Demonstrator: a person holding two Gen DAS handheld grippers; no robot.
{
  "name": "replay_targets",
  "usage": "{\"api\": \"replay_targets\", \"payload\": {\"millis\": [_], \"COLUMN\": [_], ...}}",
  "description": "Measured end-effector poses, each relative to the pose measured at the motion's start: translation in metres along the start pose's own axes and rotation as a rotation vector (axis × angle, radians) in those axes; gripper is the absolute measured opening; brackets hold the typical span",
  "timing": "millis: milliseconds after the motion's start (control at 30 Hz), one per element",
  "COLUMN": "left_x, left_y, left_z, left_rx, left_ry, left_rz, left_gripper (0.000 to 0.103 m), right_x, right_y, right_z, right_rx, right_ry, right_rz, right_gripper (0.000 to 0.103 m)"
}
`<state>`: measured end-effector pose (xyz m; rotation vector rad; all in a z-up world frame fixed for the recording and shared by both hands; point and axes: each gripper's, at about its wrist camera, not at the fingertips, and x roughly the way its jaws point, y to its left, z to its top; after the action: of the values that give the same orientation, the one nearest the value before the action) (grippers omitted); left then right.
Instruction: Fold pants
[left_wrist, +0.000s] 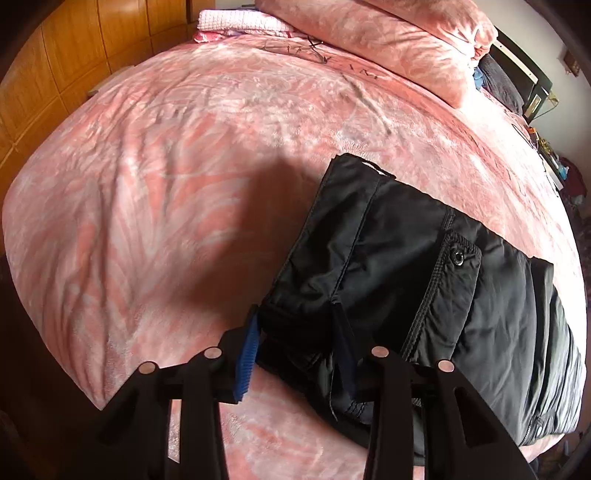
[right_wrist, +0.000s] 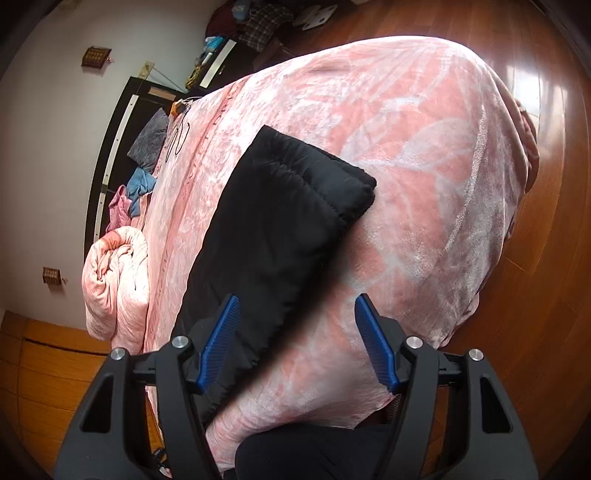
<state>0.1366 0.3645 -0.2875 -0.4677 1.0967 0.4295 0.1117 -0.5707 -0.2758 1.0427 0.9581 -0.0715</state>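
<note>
Black padded pants (left_wrist: 424, 266) lie flat on a pink bed (left_wrist: 166, 192), legs stacked one on the other. The waistband end, with a snap-buttoned pocket flap (left_wrist: 458, 258), is bunched up; the quilted leg cuffs (right_wrist: 317, 184) lie even, near the bed's edge

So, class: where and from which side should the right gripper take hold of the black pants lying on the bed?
Probably the near long edge of the black pants, approached from the bare blanket side: the right gripper hangs open astride that edge.
</note>
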Motion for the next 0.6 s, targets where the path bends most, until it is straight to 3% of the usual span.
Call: {"api": "replay_targets", "payload": {"millis": [100,133,167,200,233,333,433,500,600], "left_x": [0.003,0.004,0.005,0.005,0.005,0.006,0.008,0.009,0.01], "left_y": [0.008,0.007,0.006,0.003,0.0,-0.004,-0.007,-0.007,-0.005], "left_z": [-0.003,-0.003,-0.004,-0.005,-0.006,-0.01,-0.013,-0.014,-0.012], "left_rx": [-0.031,-0.034,-0.031,-0.022,-0.012,-0.025,-0.043,-0.044,-0.056], "left_ry": [-0.002,-0.006,-0.01,-0.018,-0.03,-0.052,-0.064,-0.067,-0.054], "left_rz": [-0.005,0.002,0.013,0.03,0.049,0.087,0.11,0.121,0.121], "left_gripper": [0.049,0.05,0.05,0.049,0.049,0.048,0.048,0.05,0.052], "right_x": [0.009,0.013,0.016,0.017,0.017,0.014,0.001,0.002,0.038], "right_y": [-0.009,-0.01,-0.008,-0.003,0.006,0.048,0.083,0.076,0.026], "right_z": [0.015,0.02,0.026,0.03,0.034,0.044,0.047,0.051,0.057], "right_rx": [0.045,0.052,0.046,0.026,-0.004,-0.152,-0.262,-0.235,-0.145], "right_ry": [0.0,0.001,0.002,0.0,-0.005,-0.03,-0.084,-0.094,0.013], "right_rz": [0.005,0.002,-0.003,-0.017,-0.039,-0.064,-0.016,-0.008,-0.132], "right_gripper": [0.066,0.061,0.03,0.017,0.012,0.008,0.008,0.008,0.008]}}
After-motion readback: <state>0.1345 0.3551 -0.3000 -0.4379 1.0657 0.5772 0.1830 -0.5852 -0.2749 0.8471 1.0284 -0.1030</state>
